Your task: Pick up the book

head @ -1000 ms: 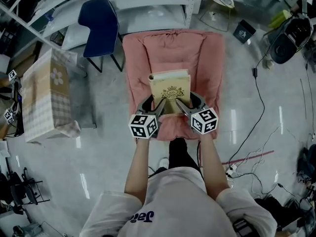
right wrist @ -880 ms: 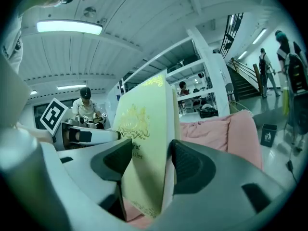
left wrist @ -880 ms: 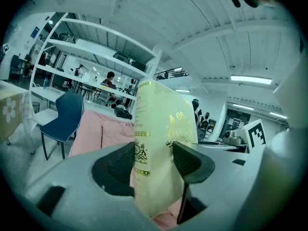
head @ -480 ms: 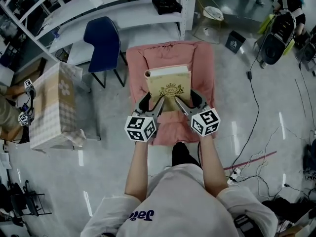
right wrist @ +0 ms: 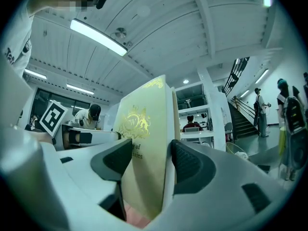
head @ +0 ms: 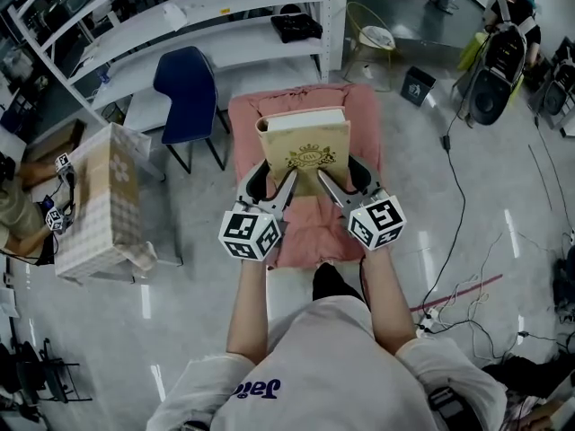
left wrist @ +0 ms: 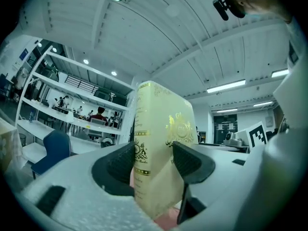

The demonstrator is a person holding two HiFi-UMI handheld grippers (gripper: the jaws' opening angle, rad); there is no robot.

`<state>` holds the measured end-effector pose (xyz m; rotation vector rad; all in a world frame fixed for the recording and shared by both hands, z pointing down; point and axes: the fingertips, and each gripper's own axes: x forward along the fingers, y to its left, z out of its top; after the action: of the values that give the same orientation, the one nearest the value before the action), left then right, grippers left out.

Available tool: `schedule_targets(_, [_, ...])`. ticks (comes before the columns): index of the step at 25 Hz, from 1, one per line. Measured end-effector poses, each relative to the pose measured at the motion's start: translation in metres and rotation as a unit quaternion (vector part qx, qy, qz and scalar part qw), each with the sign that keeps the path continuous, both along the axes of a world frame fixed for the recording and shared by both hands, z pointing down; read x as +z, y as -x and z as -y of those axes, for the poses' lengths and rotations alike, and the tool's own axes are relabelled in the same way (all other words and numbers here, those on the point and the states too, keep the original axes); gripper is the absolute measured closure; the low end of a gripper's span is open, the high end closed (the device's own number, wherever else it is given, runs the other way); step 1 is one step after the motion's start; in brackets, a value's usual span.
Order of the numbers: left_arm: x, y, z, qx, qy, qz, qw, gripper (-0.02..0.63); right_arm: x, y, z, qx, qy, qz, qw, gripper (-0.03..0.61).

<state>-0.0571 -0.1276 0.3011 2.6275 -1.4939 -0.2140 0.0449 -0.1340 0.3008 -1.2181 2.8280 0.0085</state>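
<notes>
Grey polished floor [head: 467, 232] fills the head view, with white shelves [head: 225, 12] along the top and a blue chair [head: 184, 83] in front of them. One shelf holds a dark bundle [head: 296, 27]. A yellow wire basket [head: 370, 41] by the shelf post has something pale in it, too small to make out. Over the pink cushion [head: 364, 124], the cream book [head: 304, 151] is held by its near edge. The left gripper [head: 272, 184] grips its left corner and the right gripper [head: 344, 180] its right.

From the left gripper view, the left gripper [left wrist: 156, 160] has both dark pads pressed against the book [left wrist: 161, 129], one on the spine and one on the cover.

From the right gripper view, the right gripper [right wrist: 151, 160] clamps the book [right wrist: 144, 138] the same way, with its jaws spread wide around the book's thickness.

Compared with a second ago, the book and both grippers sit higher and look larger from the head view, and more pink shows below them.
</notes>
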Motion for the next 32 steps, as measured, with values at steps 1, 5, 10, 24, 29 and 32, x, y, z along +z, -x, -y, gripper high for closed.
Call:
schedule_targets(1, [-0.007,0.000,-0.004,0.000,-0.006,0.001,1.0000,0.360,-0.007,0.000,-0.003,-0.001,-0.006,0.001,1.000,0.314])
schedule_targets(5, [-0.027,0.003,-0.017,-0.003,-0.024,0.005,0.9997,0.360,-0.027,0.003,-0.015,-0.005,-0.025,0.002,1.000,0.314])
schedule_targets(10, [-0.035,0.004,-0.021,-0.003,-0.029,0.012,0.9995,0.360,-0.034,0.004,-0.020,-0.003,-0.024,0.008,1.000,0.318])
schedule_targets(24, [-0.035,0.003,-0.020,0.005,-0.021,0.010,0.9997,0.360,-0.036,0.004,-0.021,0.004,-0.020,-0.021,1.000,0.327])
schedule_targets(29, [-0.035,0.003,-0.020,0.003,-0.022,0.009,0.9997,0.360,-0.035,0.004,-0.021,0.003,-0.021,-0.016,1.000,0.327])
schedule_targets(32, [-0.034,0.004,-0.018,0.003,-0.024,0.009,0.9997,0.360,-0.034,0.005,-0.019,0.002,-0.023,-0.014,1.000,0.327])
